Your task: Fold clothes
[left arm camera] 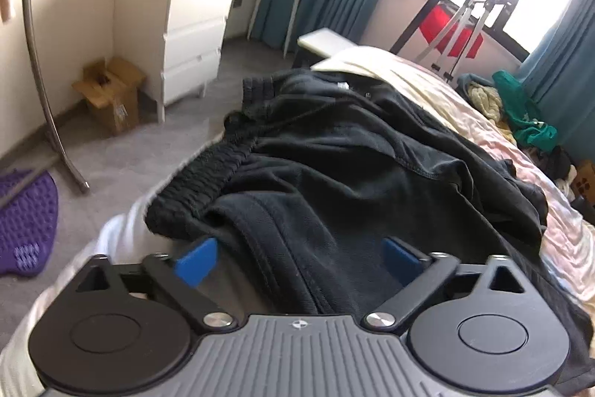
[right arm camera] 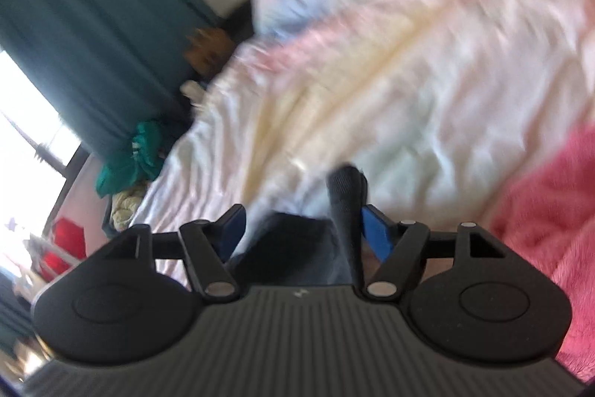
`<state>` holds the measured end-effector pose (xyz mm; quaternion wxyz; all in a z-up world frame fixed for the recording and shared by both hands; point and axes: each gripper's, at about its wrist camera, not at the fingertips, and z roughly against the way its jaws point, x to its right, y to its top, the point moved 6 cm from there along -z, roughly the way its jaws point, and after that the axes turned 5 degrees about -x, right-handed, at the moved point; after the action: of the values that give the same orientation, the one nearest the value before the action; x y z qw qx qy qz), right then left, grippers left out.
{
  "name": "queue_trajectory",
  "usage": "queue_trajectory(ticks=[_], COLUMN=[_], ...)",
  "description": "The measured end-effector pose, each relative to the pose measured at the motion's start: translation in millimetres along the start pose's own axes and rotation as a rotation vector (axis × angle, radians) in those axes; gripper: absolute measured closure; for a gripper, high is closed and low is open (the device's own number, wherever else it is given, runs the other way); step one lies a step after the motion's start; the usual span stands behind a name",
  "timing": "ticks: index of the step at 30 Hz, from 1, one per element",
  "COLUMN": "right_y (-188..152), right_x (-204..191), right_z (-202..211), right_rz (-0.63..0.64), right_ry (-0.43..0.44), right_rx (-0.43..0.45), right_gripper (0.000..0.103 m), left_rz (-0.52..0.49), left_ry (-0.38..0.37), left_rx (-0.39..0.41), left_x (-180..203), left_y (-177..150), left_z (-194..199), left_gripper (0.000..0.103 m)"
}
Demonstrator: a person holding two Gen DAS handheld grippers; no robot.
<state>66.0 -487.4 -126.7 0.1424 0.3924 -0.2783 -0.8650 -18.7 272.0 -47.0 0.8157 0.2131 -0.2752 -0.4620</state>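
A black garment with an elastic waistband lies crumpled on the pale bedsheet. My left gripper hovers low over its near part. Its blue pads stand wide apart and open, with cloth lying beneath the gap but not pinched. In the blurred right wrist view, my right gripper is open too. A narrow black strip of cloth stands up just beside the right pad, and more dark fabric lies under the gap. The pads do not press on it.
A white chest of drawers, a cardboard box and a purple mat are on the floor to the left. Green and yellow clothes are piled at the bed's far side. A pink blanket covers the bed's right part.
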Motion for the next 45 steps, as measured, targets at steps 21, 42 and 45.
queue_trajectory(ticks=[21, 42, 45], right_y=[-141.0, -187.8, -191.9], right_x=[-164.1, -179.8, -183.6], right_z=[73.5, 56.6, 53.9], right_rz=[0.635, 0.730, 0.722], right_ry=[0.501, 0.521, 0.522], right_rx=[-0.214, -0.236, -0.236], right_gripper=[0.031, 0.031, 0.031], left_rz=[-0.285, -0.558, -0.527], left_ry=[-0.155, -0.235, -0.236], left_rx=[0.124, 0.200, 0.196], left_x=[146.5, 268.9, 262.4], left_y=[-22.3, -96.3, -93.8], left_z=[10.1, -62.2, -66.4], left_gripper=[0.000, 0.000, 0.000])
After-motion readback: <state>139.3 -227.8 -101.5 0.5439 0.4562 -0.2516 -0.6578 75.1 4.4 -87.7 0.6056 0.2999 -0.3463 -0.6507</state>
